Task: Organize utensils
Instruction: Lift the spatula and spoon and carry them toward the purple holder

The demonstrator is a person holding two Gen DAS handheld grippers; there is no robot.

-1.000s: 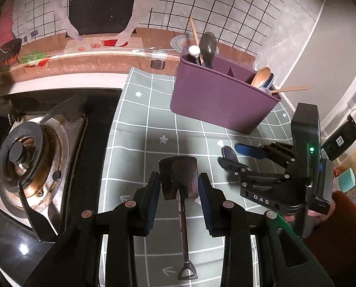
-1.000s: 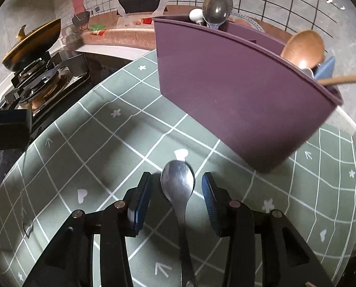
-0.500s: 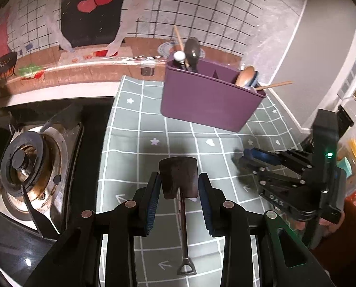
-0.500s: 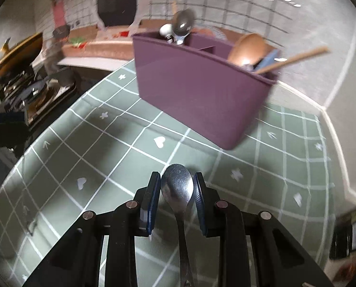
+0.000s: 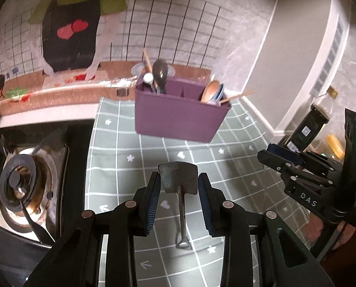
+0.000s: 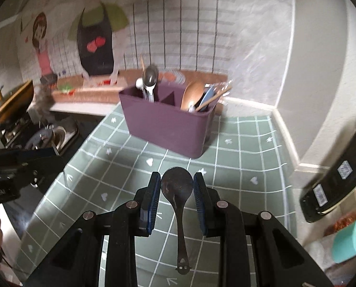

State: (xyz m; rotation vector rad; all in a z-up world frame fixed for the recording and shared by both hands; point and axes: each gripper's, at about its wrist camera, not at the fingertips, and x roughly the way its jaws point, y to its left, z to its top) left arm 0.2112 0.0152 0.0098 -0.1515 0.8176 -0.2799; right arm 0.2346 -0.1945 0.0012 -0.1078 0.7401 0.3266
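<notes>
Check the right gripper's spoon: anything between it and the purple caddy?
Nothing visible. The right gripper holds the metal spoon above the green mat, and only bare mat lies between it and the purple caddy. The caddy's compartments already hold utensils.

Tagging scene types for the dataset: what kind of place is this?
Most likely a home kitchen counter: a gas stove burner at the left, a purple utensil caddy holding spoons, and bottles standing at the right.
</notes>
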